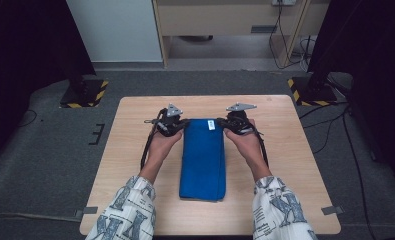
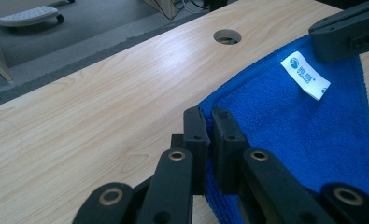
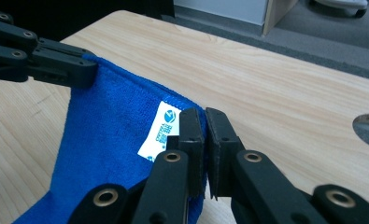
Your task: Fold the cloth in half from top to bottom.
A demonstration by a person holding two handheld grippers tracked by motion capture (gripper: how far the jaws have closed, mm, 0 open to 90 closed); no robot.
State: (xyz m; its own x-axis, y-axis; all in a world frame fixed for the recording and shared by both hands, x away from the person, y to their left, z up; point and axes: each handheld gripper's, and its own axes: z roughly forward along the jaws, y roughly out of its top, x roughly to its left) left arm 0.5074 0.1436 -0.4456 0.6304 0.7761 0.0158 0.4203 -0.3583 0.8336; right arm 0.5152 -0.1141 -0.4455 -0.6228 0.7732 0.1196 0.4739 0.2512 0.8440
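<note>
Work in hand: we are folding a blue towel (image 1: 202,160) on the desk (image 1: 135,130), and we judge the current step to be raising its far edge to bring it toward us.
Towel: it lies as a long folded strip down the middle of the desk, near end flat close to our sleeves, far end pinched at both corners.
Left gripper (image 2: 209,122): closed on the far left corner of the towel; in the left gripper view the cloth edge sits clamped between the two black jaws.
Right gripper (image 3: 204,122): closed on the far right corner, just beside the white label (image 3: 161,130) sewn near that edge.
Why both corners: holding the two ends of one edge keeps it stretched and straight, so we expect the fold to land square.
Edge between the grippers: taut, slightly sagging at the middle in the gripper views, seemingly just off the wood.
Desk: light wood, with a round cable hole (image 2: 227,36) beyond the towel.
What the next move calls for: we judge both hands must travel together, or the strip will skew.
</note>
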